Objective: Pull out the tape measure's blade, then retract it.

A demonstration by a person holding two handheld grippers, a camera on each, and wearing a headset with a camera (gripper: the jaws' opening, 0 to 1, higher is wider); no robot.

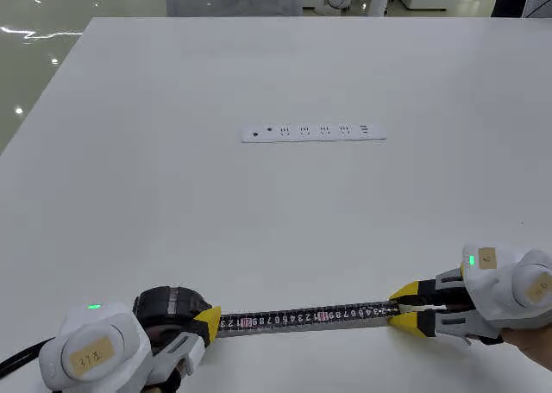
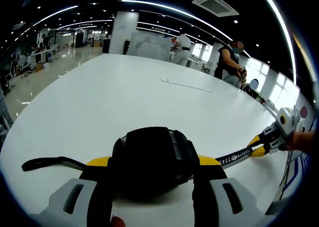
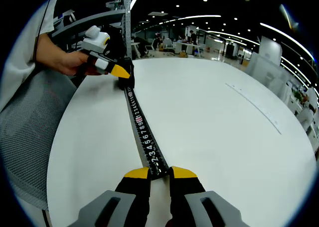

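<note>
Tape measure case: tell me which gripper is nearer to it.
Left. The left gripper is shut around the case; the right gripper pinches the tip of the pulled-out blade, away from the case.

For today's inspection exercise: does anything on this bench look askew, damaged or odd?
Nothing stands out. The blade runs straight and unkinked from the case in the left tongs to the right tongs.

White workbench [image 1: 276,74], wide and bare-topped. White power strip [image 1: 312,132] flat at 12 o'clock. Glossy floor [image 1: 34,48] at 10 o'clock. Ceiling strip lights [image 2: 164,7] overhead; possibly windows [image 2: 281,92] at 3 o'clock, washed out.
</note>
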